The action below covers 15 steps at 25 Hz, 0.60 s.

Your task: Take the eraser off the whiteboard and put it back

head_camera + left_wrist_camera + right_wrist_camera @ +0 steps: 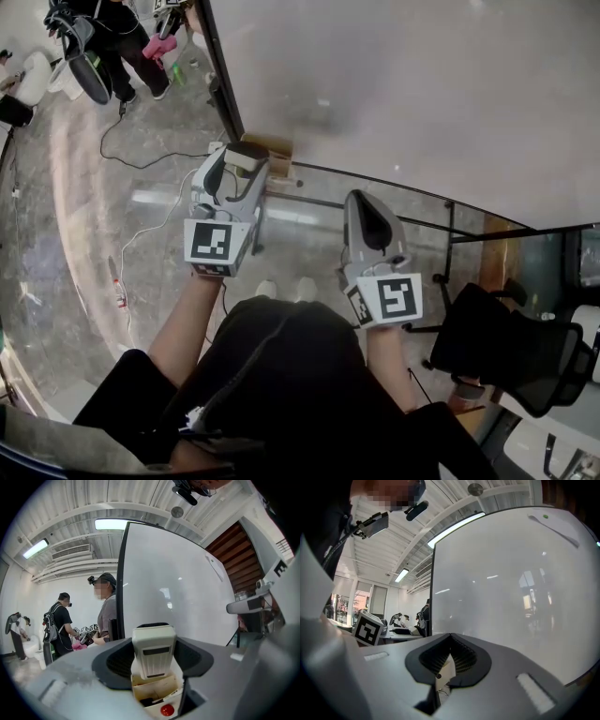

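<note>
Eraser (153,651) is sitting clamped in the left claw (153,658). The black ribbed pads are pressing on both of its long sides, with the jaws standing wide around it. The body is reading as cream moulded plastic, a rounded rectangle with a darker recessed panel on its face and a dark felt strip along the far end.

Whiteboard (187,588) is filling the view ahead and to the right of that claw, glossy white and catching ceiling-light glare. Its black frame edge (121,583) is running upright just left of the eraser. I can't tell whether the felt is touching the board.

Just below the claw, a small open cardboard box (154,686) is sitting with a round red cap (167,710) in it.

The right claw (450,656) is gripping nothing. Its ribbed pad tips are meeting in a point, and it is facing the same board beside the left claw.

For room to move, polished stone floor (56,262) is lying open to the left of the left claw, with loose cables (150,225) trailing across it. A black mesh chair (506,356) is crowding the right side of the right claw.
</note>
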Tool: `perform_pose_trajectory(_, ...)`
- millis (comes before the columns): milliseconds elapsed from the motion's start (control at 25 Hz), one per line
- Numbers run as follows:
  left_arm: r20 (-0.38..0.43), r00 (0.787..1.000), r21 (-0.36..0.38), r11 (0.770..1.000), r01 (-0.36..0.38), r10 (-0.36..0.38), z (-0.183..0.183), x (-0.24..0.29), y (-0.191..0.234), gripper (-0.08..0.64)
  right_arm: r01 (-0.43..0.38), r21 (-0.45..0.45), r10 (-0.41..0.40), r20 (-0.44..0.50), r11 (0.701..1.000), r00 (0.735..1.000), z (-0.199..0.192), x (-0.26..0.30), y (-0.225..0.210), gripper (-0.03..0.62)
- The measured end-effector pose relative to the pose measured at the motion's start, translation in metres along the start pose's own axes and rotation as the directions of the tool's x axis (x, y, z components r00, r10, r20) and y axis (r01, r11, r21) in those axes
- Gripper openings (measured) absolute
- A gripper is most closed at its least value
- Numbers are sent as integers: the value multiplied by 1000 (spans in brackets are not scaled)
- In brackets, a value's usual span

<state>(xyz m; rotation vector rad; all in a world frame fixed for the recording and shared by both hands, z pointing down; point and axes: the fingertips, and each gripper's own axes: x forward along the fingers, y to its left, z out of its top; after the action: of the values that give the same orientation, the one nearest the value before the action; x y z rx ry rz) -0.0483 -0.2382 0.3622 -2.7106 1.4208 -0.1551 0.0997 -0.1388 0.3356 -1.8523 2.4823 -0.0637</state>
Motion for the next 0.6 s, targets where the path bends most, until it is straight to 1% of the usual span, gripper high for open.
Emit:
perform_pose_trajectory(400, -24, 1000, 11, 1000, -9, 9, -11, 20, 3, 270, -27, -18, 27, -1, 999, 1000, -1, 20, 6, 9)
perform_pose_trajectory(520, -44, 999, 25, 1000, 5, -4, -22, 26, 2, 270, -35, -17, 35, -2, 999, 999, -2, 21, 9, 9)
perform_pose_trajectory(600, -45, 999, 15, 1000, 2, -1, -24, 28, 2, 270, -37, -19, 37, -5, 999, 999, -4, 22, 9, 9)
